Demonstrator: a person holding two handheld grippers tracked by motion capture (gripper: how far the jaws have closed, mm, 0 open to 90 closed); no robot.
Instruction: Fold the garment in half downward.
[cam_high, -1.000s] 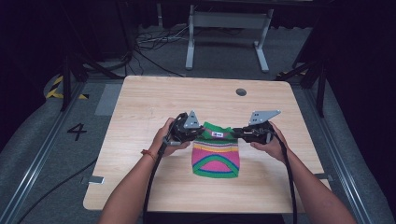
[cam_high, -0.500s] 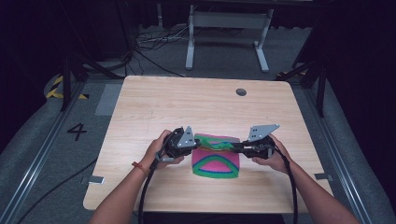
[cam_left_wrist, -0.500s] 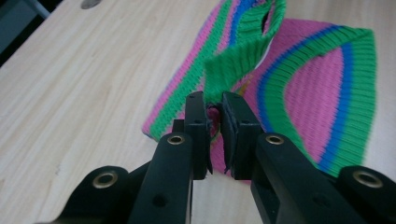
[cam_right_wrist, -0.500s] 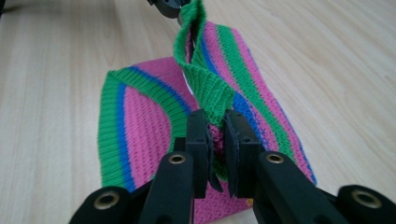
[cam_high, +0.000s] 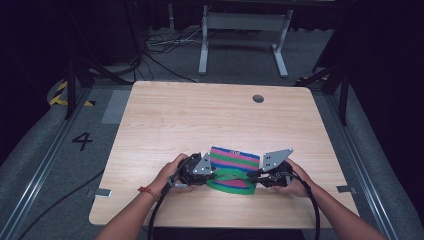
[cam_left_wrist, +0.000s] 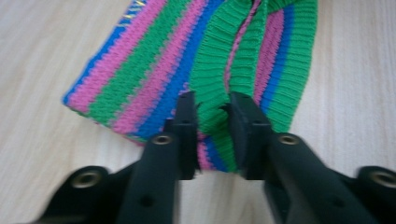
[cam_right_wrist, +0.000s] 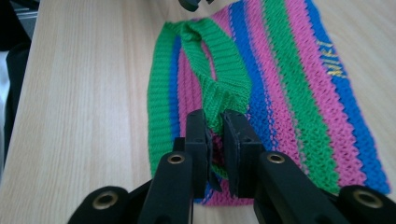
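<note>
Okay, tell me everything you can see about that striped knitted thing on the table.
The knitted piece is a small garment in pink, green and blue stripes, with a ribbed green band at its near edge and small yellow lettering on a blue stripe. It lies near the front of the wooden table, partly folded over itself. The left gripper has the green band between its jaws, which have just been opening, with a gap at one pad. The right gripper pinches the same band at the other end.

A pale wooden table (cam_high: 200, 120) with a round cable hole (cam_high: 258, 98) stood on grey carpet (cam_high: 45, 150) marked "4" (cam_high: 82, 140); a white metal frame (cam_high: 243, 37) and black cables (cam_high: 160, 47) lay beyond in darkness.
</note>
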